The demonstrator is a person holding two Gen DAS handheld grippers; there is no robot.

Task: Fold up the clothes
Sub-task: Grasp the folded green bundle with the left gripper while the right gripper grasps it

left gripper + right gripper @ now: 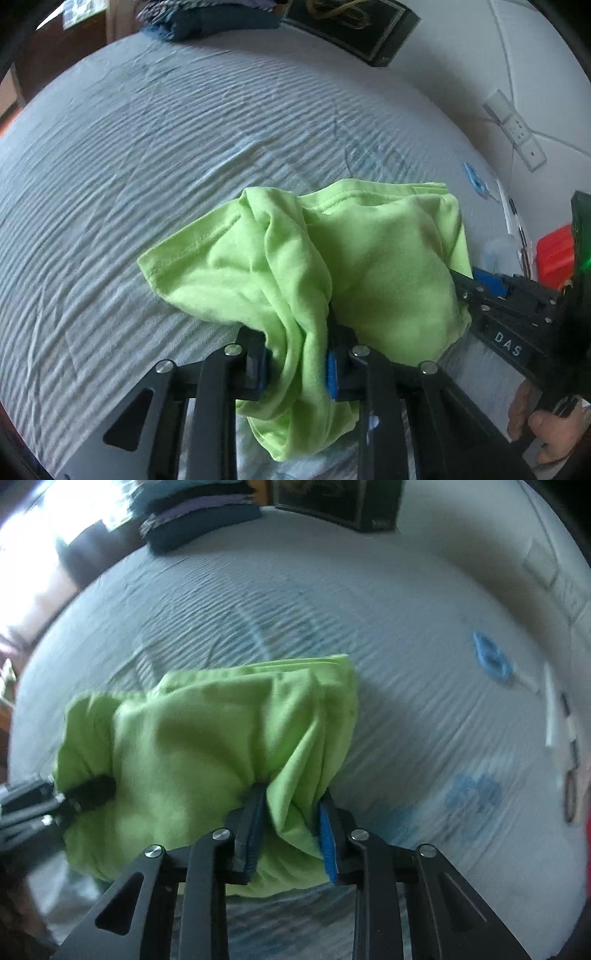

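left tongs (295, 363) pinching green shirt (369, 258) | right tongs (291, 830) pinching it | shirts: 1

Both cameras sit just behind their own fingers, close above the striped grey bedsheet (147, 155), facing the far side where a stack of dark folded clothes (199, 520) lies. The left wrist view looks from the left, the right wrist view from the right. Both share the bunched green garment (332, 258), near centre.
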